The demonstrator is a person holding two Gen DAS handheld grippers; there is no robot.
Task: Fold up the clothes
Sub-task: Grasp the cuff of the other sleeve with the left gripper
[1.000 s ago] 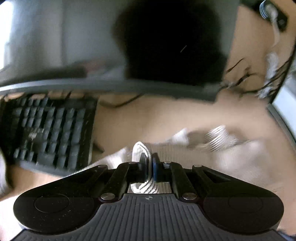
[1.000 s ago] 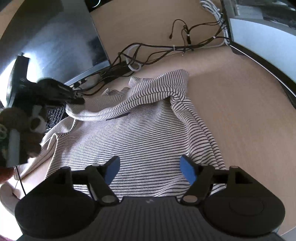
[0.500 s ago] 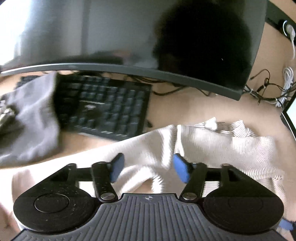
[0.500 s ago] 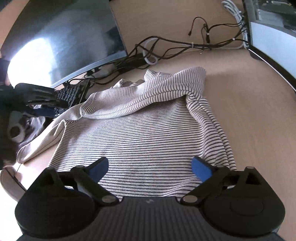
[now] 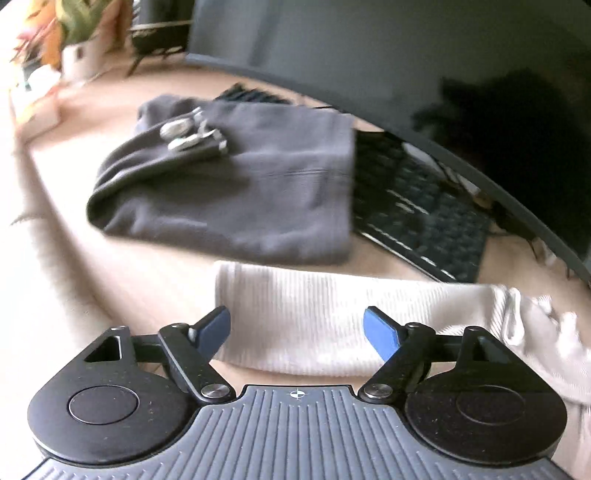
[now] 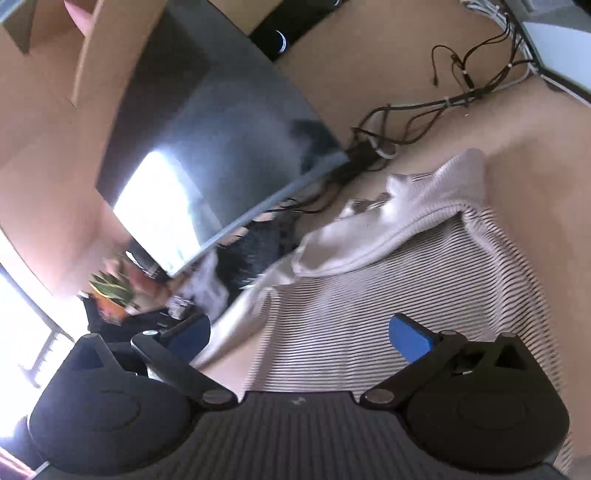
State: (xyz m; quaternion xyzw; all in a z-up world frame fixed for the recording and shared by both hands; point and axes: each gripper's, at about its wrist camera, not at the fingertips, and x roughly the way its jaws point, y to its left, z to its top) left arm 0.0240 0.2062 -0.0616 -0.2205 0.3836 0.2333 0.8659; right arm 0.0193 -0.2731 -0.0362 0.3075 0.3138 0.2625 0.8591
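A white shirt with thin dark stripes (image 6: 424,280) lies spread on the tan desk, one sleeve folded over its body. In the left wrist view its other sleeve (image 5: 321,314) stretches flat across the desk, cuff end to the left. My left gripper (image 5: 297,326) hovers above that sleeve with its jaws opening; the pads do not touch the cloth. My right gripper (image 6: 301,332) hangs over the shirt's body, its jaws also opening, nothing pinched between them.
A folded dark grey garment (image 5: 236,184) with metal clips on it lies beyond the sleeve. A black keyboard (image 5: 417,210) sits under a curved monitor (image 6: 207,147). Cables (image 6: 417,118) trail behind the shirt. A potted plant (image 5: 74,26) stands at the far left.
My left gripper let go of the striped cloth, opened wide and swung left along the sleeve to its cuff end. My right gripper opened wider and tilted up over the shirt.
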